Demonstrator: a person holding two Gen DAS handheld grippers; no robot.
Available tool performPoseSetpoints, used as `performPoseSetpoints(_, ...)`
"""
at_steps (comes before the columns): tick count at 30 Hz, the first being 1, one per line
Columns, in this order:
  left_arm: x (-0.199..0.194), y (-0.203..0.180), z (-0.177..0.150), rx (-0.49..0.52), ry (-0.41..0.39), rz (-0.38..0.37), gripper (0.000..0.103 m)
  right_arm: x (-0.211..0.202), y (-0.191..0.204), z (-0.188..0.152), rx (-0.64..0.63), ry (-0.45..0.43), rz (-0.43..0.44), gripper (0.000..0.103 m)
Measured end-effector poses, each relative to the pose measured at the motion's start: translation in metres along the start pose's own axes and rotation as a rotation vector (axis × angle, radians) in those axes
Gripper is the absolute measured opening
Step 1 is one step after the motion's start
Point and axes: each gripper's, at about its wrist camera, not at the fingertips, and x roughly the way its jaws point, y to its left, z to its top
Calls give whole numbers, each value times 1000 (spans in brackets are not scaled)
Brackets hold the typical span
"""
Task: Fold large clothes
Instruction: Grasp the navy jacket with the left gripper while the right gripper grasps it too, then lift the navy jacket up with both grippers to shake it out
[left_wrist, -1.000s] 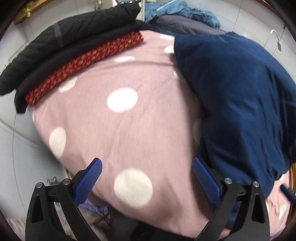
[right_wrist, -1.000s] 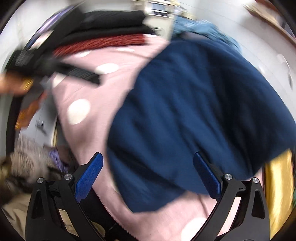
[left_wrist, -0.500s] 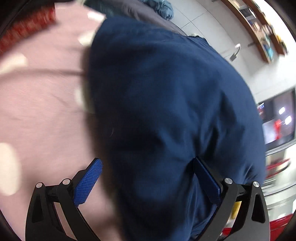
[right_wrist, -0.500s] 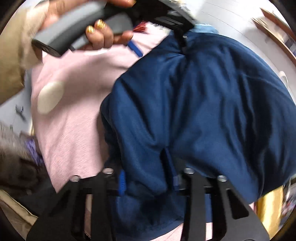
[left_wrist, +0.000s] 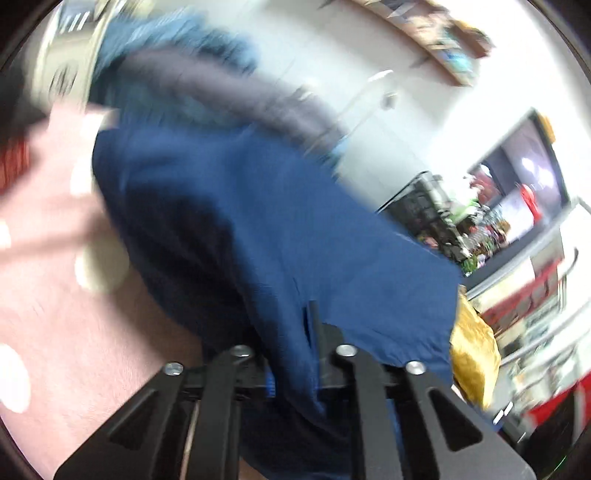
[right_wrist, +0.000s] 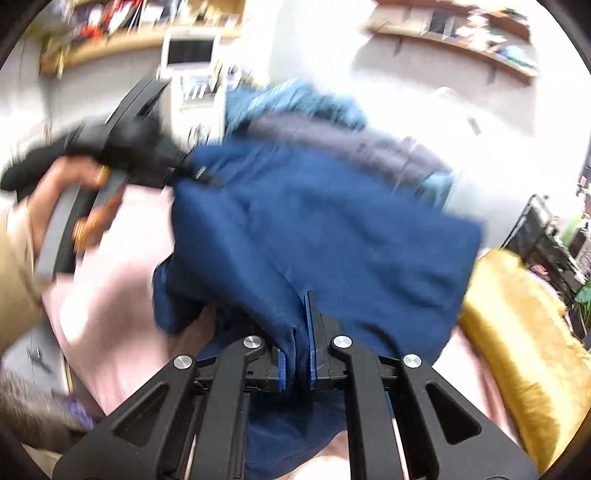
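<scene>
Both grippers clamp the navy garment (right_wrist: 325, 229) over the pink dotted cover (right_wrist: 122, 295): right gripper (right_wrist: 297, 363) pinching its near edge, jaws closing, left gripper (right_wrist: 184, 166) gripping the far-left corner. It looks soft, light and droopy, so hems and corners seem the surest holds.

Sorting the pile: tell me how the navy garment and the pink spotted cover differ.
The navy garment is plain dark blue; the pink spotted cover is pale pink with white dots. The garment is pinched by both the right gripper and the left gripper; the cover lies underneath, ungripped. Both are soft fabric.
</scene>
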Motion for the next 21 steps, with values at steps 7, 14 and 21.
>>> performPoseSetpoints(7, -126, -134, 8, 258, -302, -36, 7, -151, -28, 55, 59, -366, -11, 7)
performPoseSetpoints(14, -286, -273, -22, 488, -649, -113, 7, -304, -83, 83, 38, -687, 48, 6)
performPoseSetpoints(21, -385, -383, -33, 655, -848, -141, 7, -400, -124, 159, -12, -979, 41, 6)
